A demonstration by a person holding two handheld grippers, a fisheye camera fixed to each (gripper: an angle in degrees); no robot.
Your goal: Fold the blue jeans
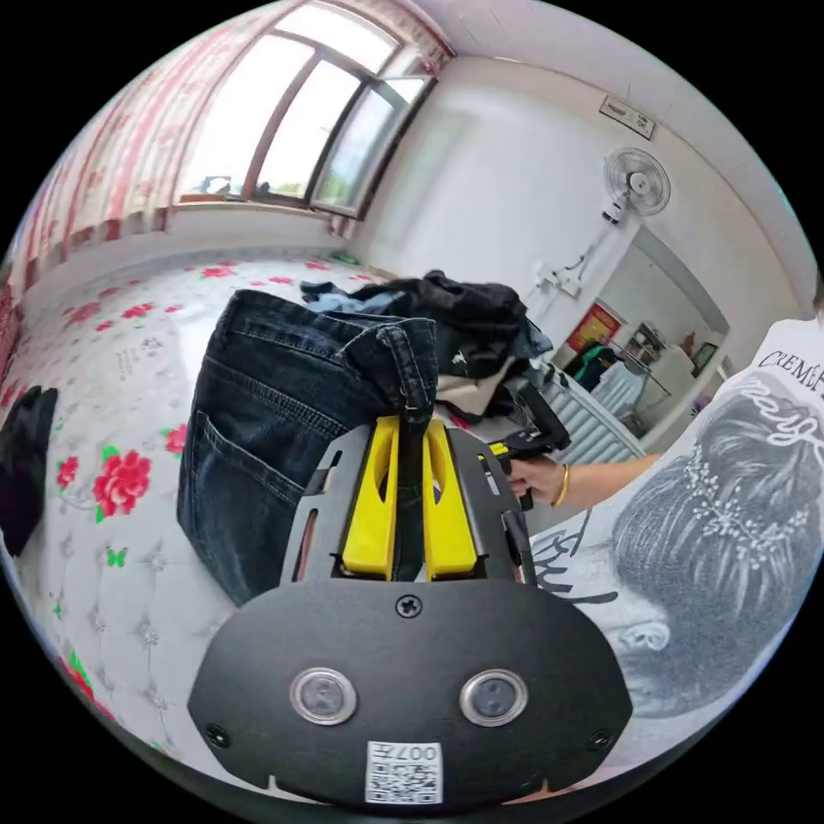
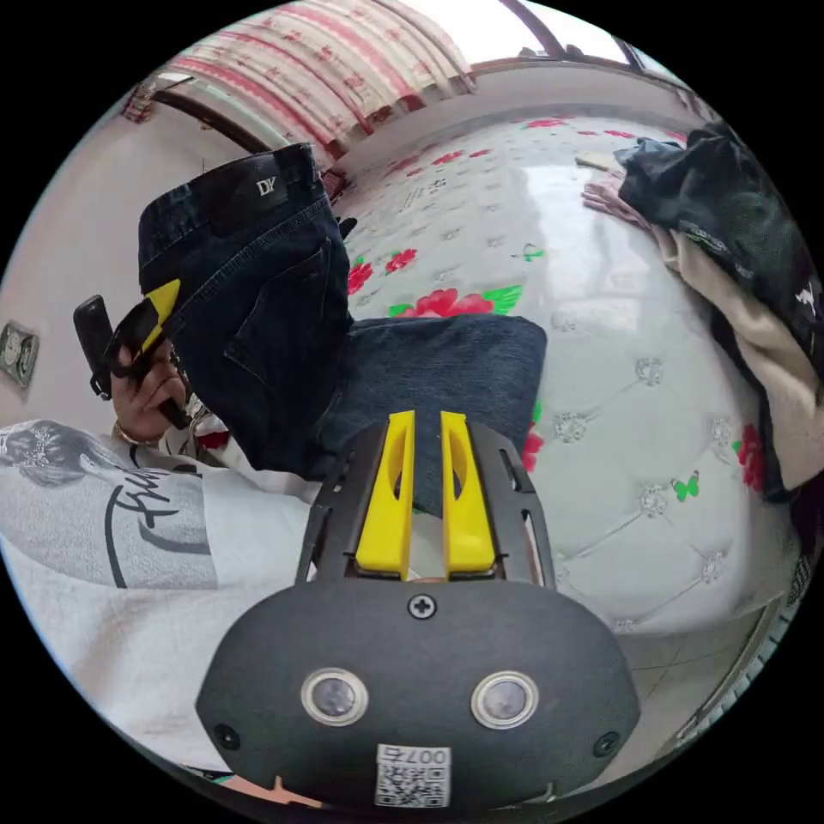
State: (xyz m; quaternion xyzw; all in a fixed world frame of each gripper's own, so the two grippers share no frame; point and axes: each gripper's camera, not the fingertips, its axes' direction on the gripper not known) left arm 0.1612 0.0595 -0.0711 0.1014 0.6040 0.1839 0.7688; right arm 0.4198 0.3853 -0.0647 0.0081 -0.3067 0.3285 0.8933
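Note:
The dark blue jeans (image 1: 275, 412) hang over the flowered bed, back pocket showing. My left gripper (image 1: 412, 422) is shut on a bunched piece of their waistband, which sticks up between the yellow jaws. In the right gripper view the same jeans (image 2: 257, 318) are held up at the left by the left gripper (image 2: 148, 322) in a hand. One leg (image 2: 446, 360) spreads flat just ahead of my right gripper (image 2: 427, 419). Its jaws stand close together with denim showing in the narrow gap. Whether they press on the denim is unclear. The right gripper (image 1: 534, 425) sits in a hand at the right.
A white quilted bed cover (image 2: 601, 283) with red flowers lies under the jeans. A pile of dark and beige clothes (image 1: 463, 330) sits at its far side. A black garment (image 1: 24, 463) lies at the left edge. The person's printed white shirt (image 1: 687, 549) is close by.

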